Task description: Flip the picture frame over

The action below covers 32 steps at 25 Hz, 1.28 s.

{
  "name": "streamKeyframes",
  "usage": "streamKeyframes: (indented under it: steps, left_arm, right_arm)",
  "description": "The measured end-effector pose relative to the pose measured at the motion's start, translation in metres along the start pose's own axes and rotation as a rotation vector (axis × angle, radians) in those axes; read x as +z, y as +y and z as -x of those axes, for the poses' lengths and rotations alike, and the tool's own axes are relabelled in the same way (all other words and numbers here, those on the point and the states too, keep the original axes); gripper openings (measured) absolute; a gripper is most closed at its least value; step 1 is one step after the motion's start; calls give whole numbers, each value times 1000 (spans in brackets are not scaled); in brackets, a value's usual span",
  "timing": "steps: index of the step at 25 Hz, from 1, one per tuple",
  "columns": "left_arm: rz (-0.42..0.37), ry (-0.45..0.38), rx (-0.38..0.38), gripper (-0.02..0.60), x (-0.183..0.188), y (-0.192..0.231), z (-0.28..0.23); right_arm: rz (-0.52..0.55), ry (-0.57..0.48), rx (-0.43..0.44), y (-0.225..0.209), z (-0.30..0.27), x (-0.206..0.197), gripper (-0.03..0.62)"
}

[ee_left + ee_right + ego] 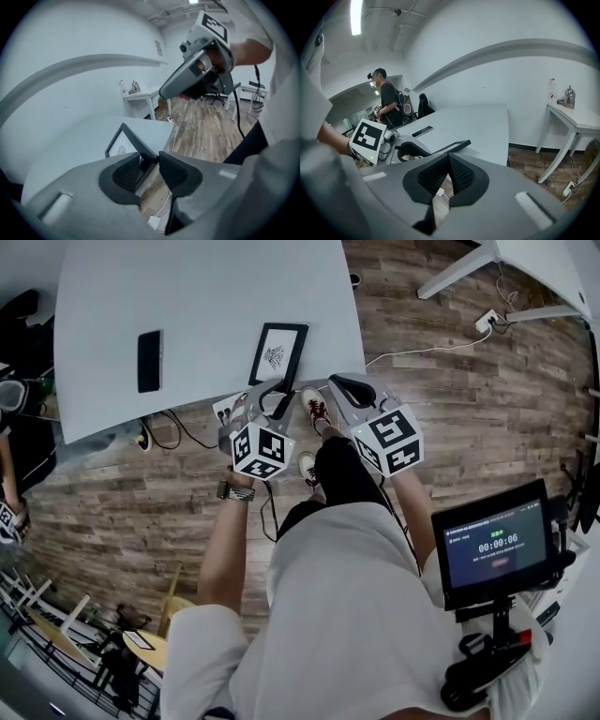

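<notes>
Closest to the lens, the left gripper (150, 163) has its jaws drawn in on the near corner of the picture frame (123, 146). The dark moulding fills the gap between them, and both ribbed pads (125, 174) appear to bear on it, so I judge this a real grip and not a hover. The frame lies at the near edge of the bench (79, 154), close to that edge's right end. Its gripped side is tilted up off the bench top while its far side seems to rest there. The picture side, a white sheet with a small drawing, faces up.

The right gripper (449, 159) hangs just off the bench's near edge, right of the frame. Its jaws are closed tip to tip with nothing between them, and it touches neither frame nor bench. A dark phone (149, 360) lies flat on the bench well to the left, clear of the work.

As for progress, the flip looks barely begun: the frame is caught and its near edge is lifted, but it is far from upright. By my reading, what remains is to swing it up past vertical, lay it face down on the bench and let go. A corner hold may let it twist on the way over.
</notes>
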<state>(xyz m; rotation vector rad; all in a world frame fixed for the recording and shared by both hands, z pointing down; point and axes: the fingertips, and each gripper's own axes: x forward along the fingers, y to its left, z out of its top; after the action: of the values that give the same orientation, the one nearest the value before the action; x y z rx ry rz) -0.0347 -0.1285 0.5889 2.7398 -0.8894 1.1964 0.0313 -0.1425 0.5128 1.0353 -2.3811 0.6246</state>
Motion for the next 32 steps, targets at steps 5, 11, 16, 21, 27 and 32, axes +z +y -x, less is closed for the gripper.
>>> streamKeyframes:
  steps: [5, 11, 16, 21, 27, 32]
  left_arm:
    - [185, -122, 2, 130, 16, 10, 9]
    - [364, -265, 4, 130, 27, 15, 19]
    - [628, -440, -21, 130, 33, 21, 32]
    - [794, -543, -29, 130, 30, 26, 38]
    - [966, -636, -30, 129, 21, 32, 46]
    - [1044, -666, -3, 120, 9, 34, 53]
  right_arm:
    - [3, 0, 2, -1, -1, 3, 3]
    - [12, 2, 13, 2, -2, 3, 3]
    - [21, 10, 19, 3, -3, 2, 3]
    - [31, 17, 30, 5, -5, 1, 3]
    - [42, 25, 43, 9, -6, 0, 3]
    - [52, 31, 52, 11, -7, -1, 3]
